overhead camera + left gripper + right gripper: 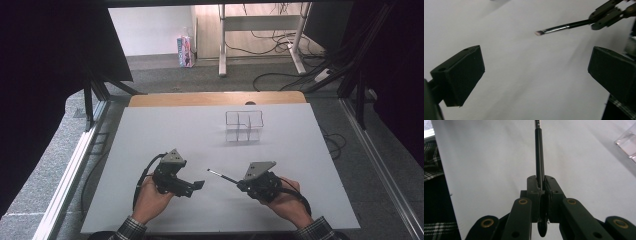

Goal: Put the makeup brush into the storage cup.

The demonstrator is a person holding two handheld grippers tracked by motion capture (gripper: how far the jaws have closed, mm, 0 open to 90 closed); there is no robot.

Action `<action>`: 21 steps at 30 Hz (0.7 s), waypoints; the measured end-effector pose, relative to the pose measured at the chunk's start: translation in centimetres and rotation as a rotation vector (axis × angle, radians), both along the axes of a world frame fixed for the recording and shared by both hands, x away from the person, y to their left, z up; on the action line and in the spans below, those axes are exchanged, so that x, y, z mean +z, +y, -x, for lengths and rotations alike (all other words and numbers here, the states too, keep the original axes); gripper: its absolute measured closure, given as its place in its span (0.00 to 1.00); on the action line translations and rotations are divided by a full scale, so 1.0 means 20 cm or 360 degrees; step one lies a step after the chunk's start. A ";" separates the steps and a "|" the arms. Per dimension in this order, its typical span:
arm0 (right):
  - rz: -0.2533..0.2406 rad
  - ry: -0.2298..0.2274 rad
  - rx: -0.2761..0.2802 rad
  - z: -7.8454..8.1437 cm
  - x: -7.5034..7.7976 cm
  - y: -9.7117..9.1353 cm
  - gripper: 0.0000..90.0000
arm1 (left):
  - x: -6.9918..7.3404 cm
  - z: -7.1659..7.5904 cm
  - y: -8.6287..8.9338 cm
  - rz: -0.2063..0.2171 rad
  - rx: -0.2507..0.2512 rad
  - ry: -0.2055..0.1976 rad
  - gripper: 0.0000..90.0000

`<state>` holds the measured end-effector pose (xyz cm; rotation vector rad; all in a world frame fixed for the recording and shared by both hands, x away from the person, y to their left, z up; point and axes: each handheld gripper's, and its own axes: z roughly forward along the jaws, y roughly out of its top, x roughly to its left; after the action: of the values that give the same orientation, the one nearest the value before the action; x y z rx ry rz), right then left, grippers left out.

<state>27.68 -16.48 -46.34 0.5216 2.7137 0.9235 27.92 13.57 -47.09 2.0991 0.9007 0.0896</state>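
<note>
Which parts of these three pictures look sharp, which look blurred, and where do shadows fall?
High view: even light, the clear organizer casts a faint shadow on the white table. Left gripper view: the brush tip is soft, the near black pads sharper. Right gripper view: the right gripper is crisp, the brush blurs towards the top.

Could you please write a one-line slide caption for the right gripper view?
Right gripper clamps a thin black brush pointing out over the white table.
</note>
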 end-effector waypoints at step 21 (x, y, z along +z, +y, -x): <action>-0.0320 -0.0055 -0.0121 0.05 -0.01 0.05 0.92 | -0.03 -0.03 0.00 0.0298 -0.0002 0.0203 0.00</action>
<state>26.65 -15.42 -46.51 0.6360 2.5655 1.1806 28.44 13.55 -47.72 1.9480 0.9453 -0.1264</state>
